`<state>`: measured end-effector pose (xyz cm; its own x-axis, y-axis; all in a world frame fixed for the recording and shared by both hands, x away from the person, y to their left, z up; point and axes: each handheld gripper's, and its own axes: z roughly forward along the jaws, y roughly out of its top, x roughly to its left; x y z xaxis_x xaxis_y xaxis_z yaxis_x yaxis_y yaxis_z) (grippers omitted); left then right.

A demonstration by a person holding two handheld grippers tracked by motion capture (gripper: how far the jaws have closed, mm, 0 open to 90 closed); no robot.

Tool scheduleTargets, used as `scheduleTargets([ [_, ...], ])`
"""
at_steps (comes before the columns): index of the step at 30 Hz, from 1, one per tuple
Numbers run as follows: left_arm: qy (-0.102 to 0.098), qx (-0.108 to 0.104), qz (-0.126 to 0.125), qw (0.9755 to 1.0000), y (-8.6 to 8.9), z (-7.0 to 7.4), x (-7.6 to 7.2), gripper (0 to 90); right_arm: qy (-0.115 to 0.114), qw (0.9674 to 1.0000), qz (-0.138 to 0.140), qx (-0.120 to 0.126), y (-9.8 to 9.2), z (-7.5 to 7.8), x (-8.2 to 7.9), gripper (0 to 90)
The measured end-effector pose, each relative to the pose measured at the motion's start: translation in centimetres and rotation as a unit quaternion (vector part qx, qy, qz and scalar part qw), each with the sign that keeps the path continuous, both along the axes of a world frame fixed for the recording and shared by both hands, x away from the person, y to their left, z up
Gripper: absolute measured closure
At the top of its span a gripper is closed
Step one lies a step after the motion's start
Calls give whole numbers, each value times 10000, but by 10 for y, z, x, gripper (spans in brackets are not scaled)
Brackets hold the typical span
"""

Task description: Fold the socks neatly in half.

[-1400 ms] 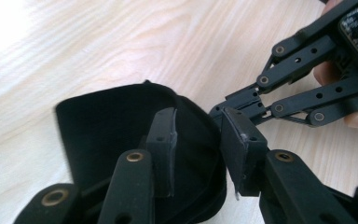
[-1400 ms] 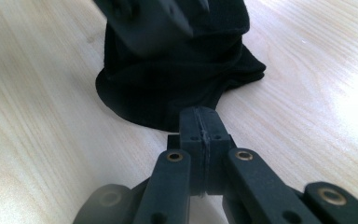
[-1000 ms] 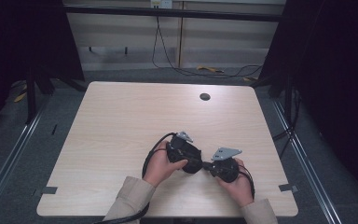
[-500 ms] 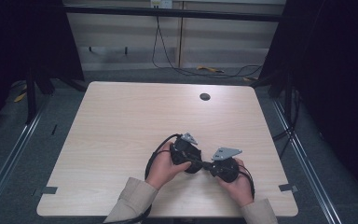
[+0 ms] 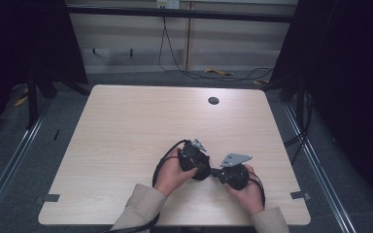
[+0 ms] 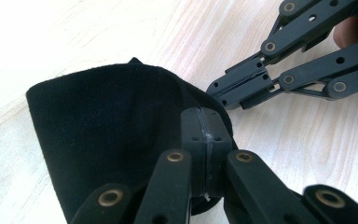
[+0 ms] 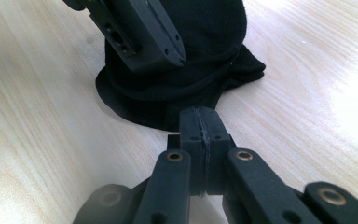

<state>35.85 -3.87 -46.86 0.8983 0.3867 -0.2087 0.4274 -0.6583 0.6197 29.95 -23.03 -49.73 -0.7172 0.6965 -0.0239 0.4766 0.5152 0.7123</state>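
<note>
From above, we see both hands low on the tabletop (image 5: 126, 131), the left claw (image 5: 209, 171) and right claw (image 5: 215, 172) tip to tip, with a small dark hole (image 5: 213, 100) far beyond them.

Along the left claw (image 6: 205, 135), our jaws are pressed together on the edge of a black cloth (image 6: 102, 140), which spreads ahead and to the left; the right claw (image 6: 242, 86) meets the cloth just ahead on the right.

Along the right claw (image 7: 200, 130), our jaws are closed at the cloth's (image 7: 205, 28) near hem, though we cannot tell whether they pinch it; the left claw (image 7: 144, 37) sits above the cloth ahead.
</note>
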Motion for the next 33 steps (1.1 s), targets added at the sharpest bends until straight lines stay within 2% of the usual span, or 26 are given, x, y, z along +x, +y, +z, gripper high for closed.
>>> scheduleTargets([
  [6, -13, -139, -26, 9999, 5, 12, -5, 900, -4, 10000, -2, 0, 0, 0, 0, 895],
  [8, -34, -91, -90, 9999, 6, 14, -7, 900, -1, 10000, -4, -1, 0, 0, 0, 895],
  [16, 106, -15, -295, 9995, -1, -1, -13, 899, 1, 10000, -26, 31, 0, 0, 0, 895],
  [23, 155, -51, -305, 9994, -7, -13, -16, 895, -15, 10000, -32, 26, 1, -1, 0, 897],
  [29, 132, -195, -305, 9993, -4, -8, -15, 842, -17, 10000, -27, 27, 1, -1, 1, 897],
  [33, 99, -412, -137, 9990, 5, 0, -11, 767, -18, 10000, -22, 34, 1, -1, 1, 897],
])
